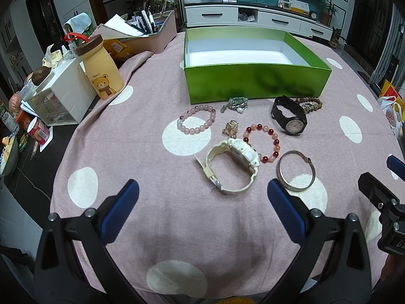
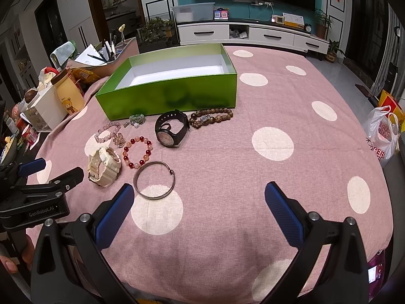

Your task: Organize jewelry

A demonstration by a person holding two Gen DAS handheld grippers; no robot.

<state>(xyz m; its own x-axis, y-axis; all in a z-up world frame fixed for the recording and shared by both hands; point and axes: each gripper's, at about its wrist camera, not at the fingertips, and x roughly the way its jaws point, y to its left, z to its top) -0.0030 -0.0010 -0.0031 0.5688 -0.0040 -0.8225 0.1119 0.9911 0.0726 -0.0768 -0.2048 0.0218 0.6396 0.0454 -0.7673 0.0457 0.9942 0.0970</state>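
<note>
An open green box [image 1: 255, 82] [image 2: 167, 97] with a white, empty inside stands on the pink dotted tablecloth. In front of it lie a pink bead bracelet [image 1: 197, 122] [image 2: 107, 132], a green charm piece [image 1: 235, 104] [image 2: 136, 120], a gold brooch [image 1: 230, 128] [image 2: 119, 138], a red bead bracelet [image 1: 262, 143] [image 2: 138, 152], a cream watch [image 1: 233, 167] [image 2: 103, 166], a black watch [image 1: 289, 115] [image 2: 172, 131], a brown bead bracelet [image 1: 310, 104] [image 2: 211, 117] and a silver bangle [image 1: 296, 171] [image 2: 154, 179]. My left gripper [image 1: 202, 207] is open and empty just short of the cream watch. My right gripper [image 2: 200, 210] is open and empty, right of the bangle.
At the table's left edge stand a yellow bear bottle [image 1: 98, 68] [image 2: 69, 93], a white drawer unit [image 1: 59, 93], a pink pen organizer [image 1: 152, 34] and snacks. A plastic bag [image 2: 382, 134] hangs off the right side. A TV cabinet [image 1: 255, 16] is behind.
</note>
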